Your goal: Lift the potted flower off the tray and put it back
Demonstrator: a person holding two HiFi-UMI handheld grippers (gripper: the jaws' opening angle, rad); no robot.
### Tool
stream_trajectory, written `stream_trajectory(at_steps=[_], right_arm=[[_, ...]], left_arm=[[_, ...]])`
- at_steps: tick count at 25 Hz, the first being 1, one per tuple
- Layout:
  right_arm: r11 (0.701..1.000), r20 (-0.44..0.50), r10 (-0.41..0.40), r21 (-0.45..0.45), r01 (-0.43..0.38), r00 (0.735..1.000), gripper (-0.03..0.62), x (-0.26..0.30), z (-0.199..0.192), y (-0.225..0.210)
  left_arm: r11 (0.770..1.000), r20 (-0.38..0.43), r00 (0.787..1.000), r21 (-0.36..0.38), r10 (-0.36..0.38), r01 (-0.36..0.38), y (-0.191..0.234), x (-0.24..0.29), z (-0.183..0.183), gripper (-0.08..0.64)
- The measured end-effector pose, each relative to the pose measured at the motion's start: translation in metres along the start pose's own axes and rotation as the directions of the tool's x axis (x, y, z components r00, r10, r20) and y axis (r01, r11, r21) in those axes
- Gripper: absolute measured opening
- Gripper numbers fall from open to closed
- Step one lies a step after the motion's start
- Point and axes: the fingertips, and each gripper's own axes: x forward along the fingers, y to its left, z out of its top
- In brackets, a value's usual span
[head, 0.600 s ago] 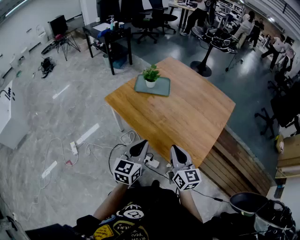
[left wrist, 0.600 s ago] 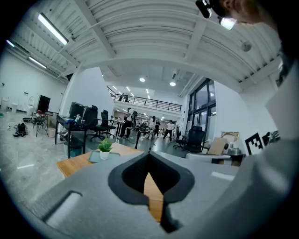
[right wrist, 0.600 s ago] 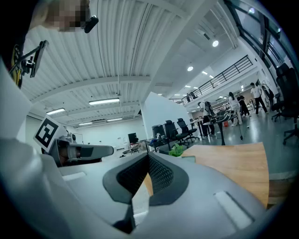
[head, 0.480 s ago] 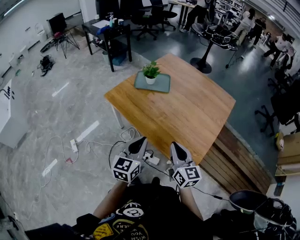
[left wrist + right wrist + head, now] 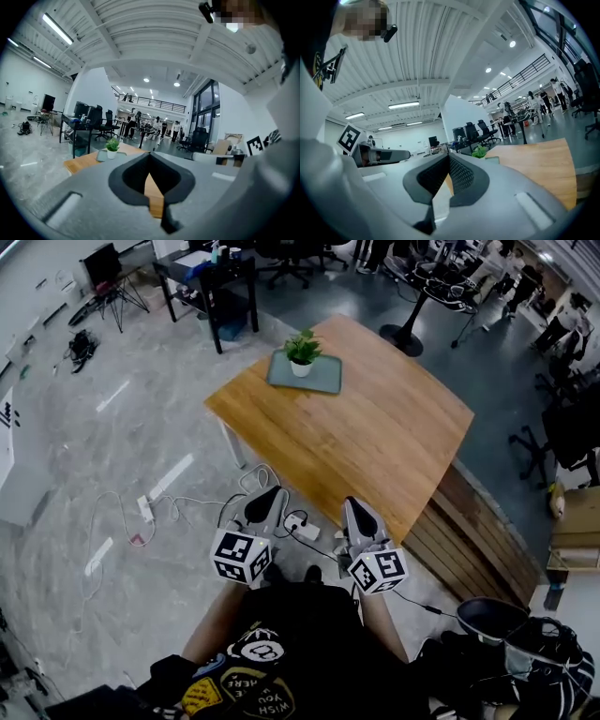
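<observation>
A small green plant in a white pot (image 5: 302, 349) stands on a grey-green tray (image 5: 305, 373) near the far corner of a wooden table (image 5: 375, 437). The potted flower (image 5: 112, 147) also shows far off in the left gripper view, and its leaves (image 5: 478, 152) peek over the jaws in the right gripper view. My left gripper (image 5: 265, 504) and right gripper (image 5: 357, 517) are held close to my body, short of the table's near edge. Both are shut with nothing between the jaws.
Cables and a power strip (image 5: 148, 510) lie on the grey floor left of the table. A dark desk (image 5: 204, 277) and office chairs stand beyond it. Wooden planks (image 5: 483, 549) lie along the table's right side. People stand in the far background.
The view has shifted a little, so table and tray sit slightly higher in the picture. Both grippers stay close to the body, shut, the left one a bit lower and further left.
</observation>
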Motion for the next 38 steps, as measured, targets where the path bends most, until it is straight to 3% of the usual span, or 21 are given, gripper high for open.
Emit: stream_trajectory(at_steps=[7, 12, 18, 25, 32, 38], right_arm=[[0.998, -0.056, -0.061, 0.031, 0.063, 0.997, 0.002, 0.019, -0.029, 0.005], [0.997, -0.115, -0.062, 0.034, 0.066, 0.991, 0.002, 0.044, -0.043, -0.003], [0.996, -0.122, -0.042, 0.071, 0.051, 0.992, 0.002, 0.094, -0.052, -0.002], [1.0, -0.146, 0.001, -0.011, -0.003, 0.989, 0.002, 0.203, -0.068, -0.05], [0.998, -0.182, 0.047, -0.038, -0.055, 0.982, 0.002, 0.326, -0.09, -0.115], [0.999, -0.216, 0.001, -0.034, -0.008, 0.976, 0.002, 0.422, -0.12, -0.171]], left_arm=[[1.0, 0.006, 1.0, -0.021, 0.021, -0.021, 0.043, -0.02, -0.004, -0.002], [0.996, -0.002, 0.999, -0.083, 0.036, -0.036, 0.074, 0.0, -0.002, -0.002], [0.998, 0.006, 0.999, -0.048, 0.051, -0.05, 0.106, 0.022, 0.009, -0.003], [1.0, -0.014, 1.0, 0.011, 0.026, -0.026, 0.146, 0.121, -0.004, -0.002], [0.998, -0.098, 0.995, 0.067, 0.023, -0.017, 0.202, 0.246, -0.025, -0.003], [0.997, -0.163, 0.985, 0.062, 0.049, -0.039, 0.257, 0.322, -0.037, -0.003]])
